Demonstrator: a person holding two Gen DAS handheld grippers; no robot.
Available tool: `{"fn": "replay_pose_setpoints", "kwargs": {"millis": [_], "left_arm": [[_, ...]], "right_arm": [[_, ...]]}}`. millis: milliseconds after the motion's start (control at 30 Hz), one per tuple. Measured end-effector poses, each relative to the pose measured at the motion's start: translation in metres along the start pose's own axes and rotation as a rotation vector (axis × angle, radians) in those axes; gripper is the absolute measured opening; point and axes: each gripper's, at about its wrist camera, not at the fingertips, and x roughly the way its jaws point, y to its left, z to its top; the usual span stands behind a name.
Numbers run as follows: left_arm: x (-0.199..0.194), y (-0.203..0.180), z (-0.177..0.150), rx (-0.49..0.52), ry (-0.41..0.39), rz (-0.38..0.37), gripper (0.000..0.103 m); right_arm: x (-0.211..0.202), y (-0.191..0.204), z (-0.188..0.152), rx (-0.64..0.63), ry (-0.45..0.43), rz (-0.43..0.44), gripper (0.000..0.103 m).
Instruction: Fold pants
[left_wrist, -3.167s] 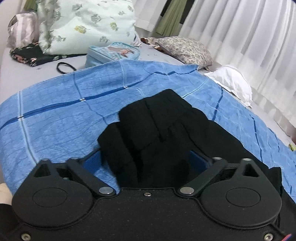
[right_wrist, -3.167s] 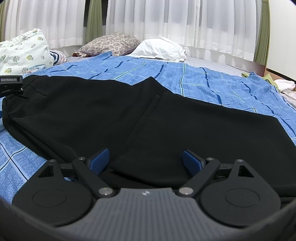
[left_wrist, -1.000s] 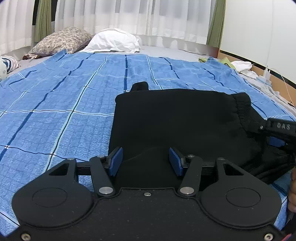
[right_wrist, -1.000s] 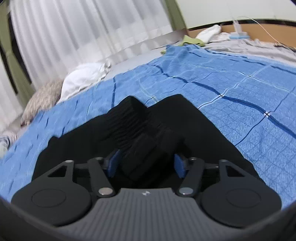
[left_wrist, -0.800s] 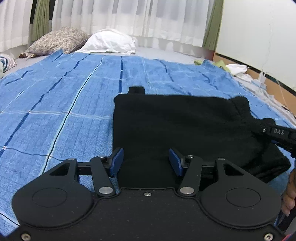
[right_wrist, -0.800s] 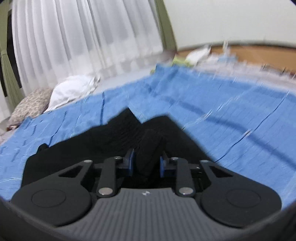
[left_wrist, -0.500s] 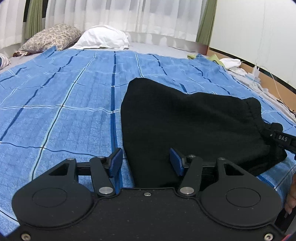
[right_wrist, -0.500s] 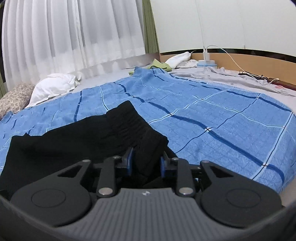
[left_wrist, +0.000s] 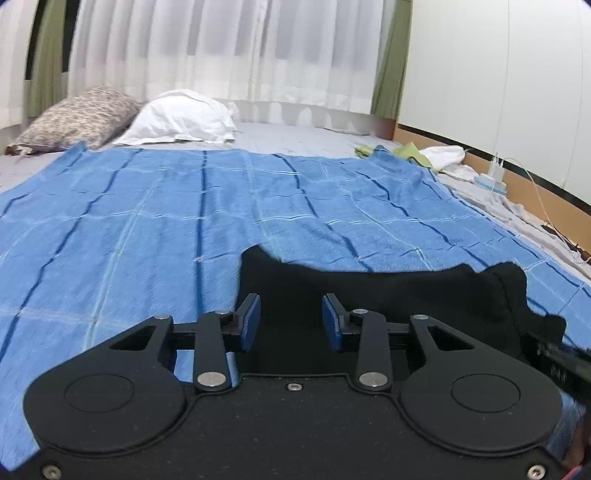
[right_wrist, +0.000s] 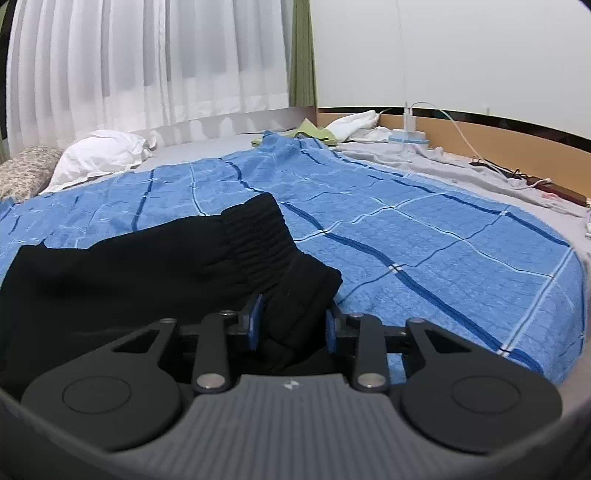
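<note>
Pants, black and folded, lie on the blue checked blanket spread over the bed. Left gripper sits at their left edge, its jaws closing with black cloth between the blue pads; whether they press it I cannot tell. Right gripper pinches a bunch of cloth beside the ribbed waistband. Two pillows lie beyond, by the curtains.
</note>
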Motion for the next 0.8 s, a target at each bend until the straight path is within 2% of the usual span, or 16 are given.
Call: {"fn": "replay_pose_setpoints", "kwargs": {"millis": [100,233,300,400,500,633,700,800], "left_arm": [[0.023,-0.004,0.013,-0.01,0.014,-0.034,0.033],[0.056,-0.004,0.017,-0.005,0.034,0.01,0.033],[0.071,-0.001,0.015,-0.004,0.059,0.048,0.033],[0.083,0.005,0.008,-0.007,0.077,0.085,0.034],[0.09,0.008,0.0,0.002,0.083,0.105,0.04],[0.095,0.003,-0.007,0.046,0.081,0.134,0.043],[0.096,0.002,-0.007,0.052,0.082,0.141,0.044],[0.1,0.003,-0.009,0.048,0.088,0.147,0.048]], "right_arm": [[0.002,0.002,0.002,0.021,0.013,0.019,0.035],[0.002,0.0,0.002,0.031,0.034,0.067,0.035],[0.002,-0.005,0.003,0.039,0.048,0.081,0.043],[-0.004,-0.014,0.008,0.063,0.067,0.106,0.064],[-0.018,-0.013,0.018,0.049,0.048,0.088,0.069],[-0.032,0.003,0.04,-0.014,-0.032,0.06,0.078],[-0.03,0.01,0.051,-0.026,-0.044,0.08,0.08],[-0.01,0.025,0.063,-0.072,0.001,0.145,0.08]]}}
